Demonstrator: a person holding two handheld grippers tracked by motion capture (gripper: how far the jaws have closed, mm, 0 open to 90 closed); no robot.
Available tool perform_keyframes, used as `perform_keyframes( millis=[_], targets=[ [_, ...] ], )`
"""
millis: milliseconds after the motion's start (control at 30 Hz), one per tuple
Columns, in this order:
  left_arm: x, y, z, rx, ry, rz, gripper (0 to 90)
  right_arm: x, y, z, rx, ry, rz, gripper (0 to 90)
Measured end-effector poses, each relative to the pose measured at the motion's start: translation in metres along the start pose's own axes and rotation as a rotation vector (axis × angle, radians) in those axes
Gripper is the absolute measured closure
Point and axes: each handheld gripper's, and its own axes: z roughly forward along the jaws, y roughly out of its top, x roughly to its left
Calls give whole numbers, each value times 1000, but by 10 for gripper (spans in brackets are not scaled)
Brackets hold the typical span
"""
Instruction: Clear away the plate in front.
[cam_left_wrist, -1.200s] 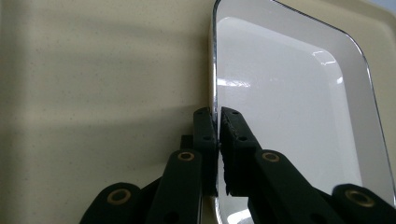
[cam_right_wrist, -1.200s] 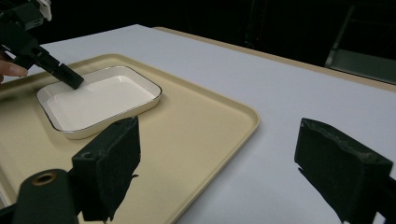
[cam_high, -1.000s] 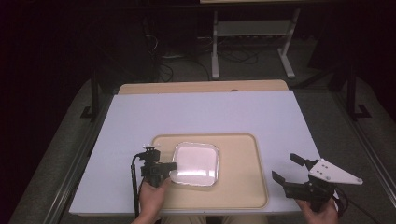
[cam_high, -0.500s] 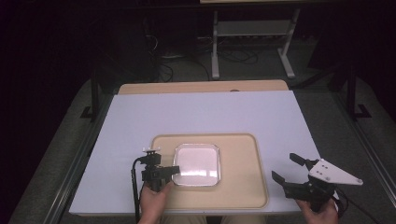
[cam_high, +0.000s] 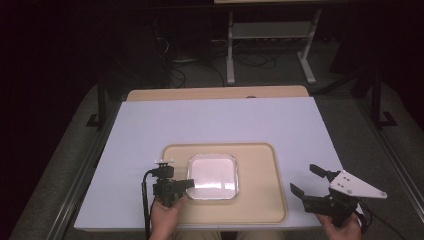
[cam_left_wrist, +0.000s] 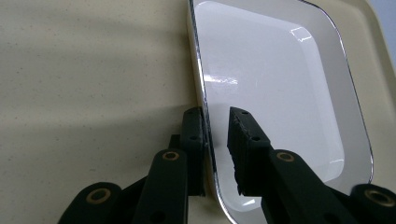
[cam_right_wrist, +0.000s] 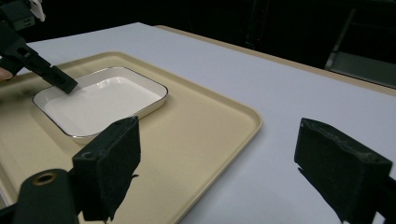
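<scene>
Left gripper (cam_high: 186, 184): matte black plastic body, small white-capped knob on top, black cable trailing off its rear. Its two black jaws carry ribbed foam-like pads (cam_left_wrist: 239, 140) and link arms pinned with brass-coloured rivets. Right gripper (cam_high: 307, 181): same black build, with a grey three-cornered plate (cam_high: 356, 184) on top dotted with small dark screws, cable at the back. Its pads (cam_right_wrist: 114, 161) are blocky, rough black foam. Forearms bare, no sleeves in sight.
</scene>
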Motion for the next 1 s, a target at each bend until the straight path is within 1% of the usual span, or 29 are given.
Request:
perform_keyframes(
  millis=[33, 100, 133, 167, 367, 467, 633, 700, 733, 800, 1000],
  targets=[
    [0, 0, 0, 0, 2, 7, 761, 0, 0, 0, 0, 1, 0, 135],
    [0, 0, 0, -1, 0, 8, 766, 0, 0, 1, 0, 1, -2, 135],
    [1, 0, 0, -4, -6, 18, 771, 0, 0, 0, 0, 1, -2, 135],
    [2, -1, 0, -4, -8, 20, 770, 1, 0, 0, 0, 0, -2, 135],
    [2, -1, -2, -8, 1, 43, 727, 1, 0, 0, -1, -2, -1, 135],
    [3, -1, -3, -8, 1, 45, 717, 1, 0, 0, 0, -1, -3, 135],
    [7, 0, -5, -14, 1, 37, 704, 1, 0, 0, -1, -3, -3, 135],
    [8, 0, -5, -15, 4, 46, 719, 0, 0, 1, 1, -2, -1, 135],
    [10, -1, -6, -21, -2, 52, 719, 0, 0, 1, 1, -3, -1, 135],
    [10, -1, -6, -23, -2, 52, 719, 0, 0, 1, 2, -3, -2, 135],
    [11, -2, -8, -25, -5, 66, 684, -1, 0, 1, 2, -10, 3, 135]
  ],
)
